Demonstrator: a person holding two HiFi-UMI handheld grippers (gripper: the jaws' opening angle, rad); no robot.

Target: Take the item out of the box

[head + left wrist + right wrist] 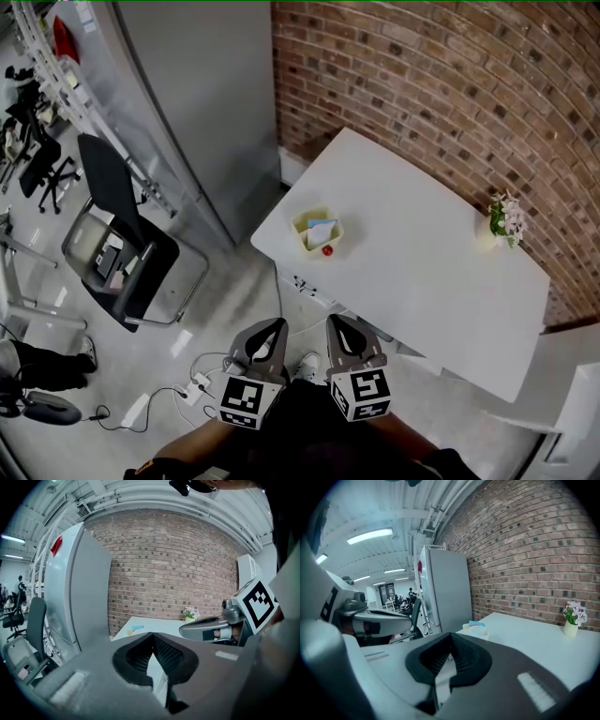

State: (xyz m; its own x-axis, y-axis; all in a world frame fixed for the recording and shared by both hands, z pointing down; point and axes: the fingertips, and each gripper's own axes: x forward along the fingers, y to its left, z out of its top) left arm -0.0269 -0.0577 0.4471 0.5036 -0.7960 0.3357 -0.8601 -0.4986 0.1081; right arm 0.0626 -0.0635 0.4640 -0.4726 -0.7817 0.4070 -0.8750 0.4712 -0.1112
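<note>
A small pale yellow box [317, 233] stands near the left corner of the white table [422, 281]. In it lie a light blue and white item [321, 227] and a small red thing [327, 250]. Both grippers hang side by side over the floor, short of the table's near edge and well away from the box. My left gripper [273, 324] is shut with nothing in it, and so is my right gripper [336, 322]. In the right gripper view the box [476, 629] shows ahead, beyond the shut tips of my right gripper [451, 636]. The left gripper view has the box [135, 629] small and far, past my left gripper [153, 636].
A small vase of flowers [506, 221] stands at the table's far right by the brick wall [450, 84]. A tall grey cabinet [202, 103] rises left of the table. On the floor to the left are a black chair [127, 239] and a power strip with cables [192, 386].
</note>
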